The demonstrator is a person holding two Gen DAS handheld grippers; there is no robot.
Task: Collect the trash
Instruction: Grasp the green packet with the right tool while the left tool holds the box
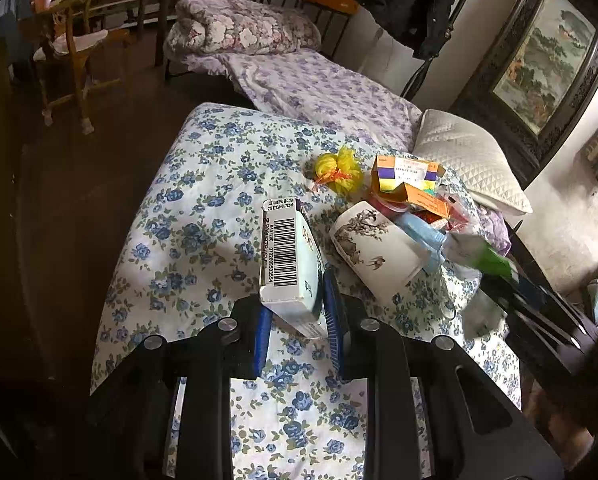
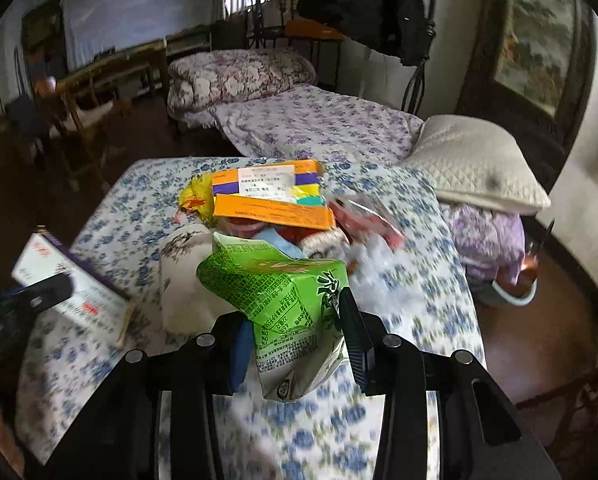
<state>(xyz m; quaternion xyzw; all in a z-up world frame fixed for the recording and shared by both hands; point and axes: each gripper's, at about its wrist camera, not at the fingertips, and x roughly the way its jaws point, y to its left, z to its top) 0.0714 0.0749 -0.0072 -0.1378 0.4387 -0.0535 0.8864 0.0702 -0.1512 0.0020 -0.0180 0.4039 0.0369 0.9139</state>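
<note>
Left gripper [image 1: 297, 320] clamps white barcoded cardboard box [image 1: 289, 264], long axis pointing forward; right gripper [image 2: 295, 344] clamps crumpled green drink carton [image 2: 279, 292]; both just short of the overturned white painted cup [image 1: 369, 248] ahead.

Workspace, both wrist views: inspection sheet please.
Surface: blue-flowered quilt on a bed; the trash lies on it.
Job's things: white barcoded box in the left gripper; crumpled green drink carton in the right gripper.
Clutter: pile of orange-and-purple boxes, yellow net bag, white printed cup on its side, light-blue item, red wrappers.
Grippers: both shut on their items, held above the quilt.
Cables: nothing seen.
Surroundings: white quilted pillow, purple-flowered sheet, folded floral duvet, wooden chair, framed landscape painting, dark coat hanging.
</note>
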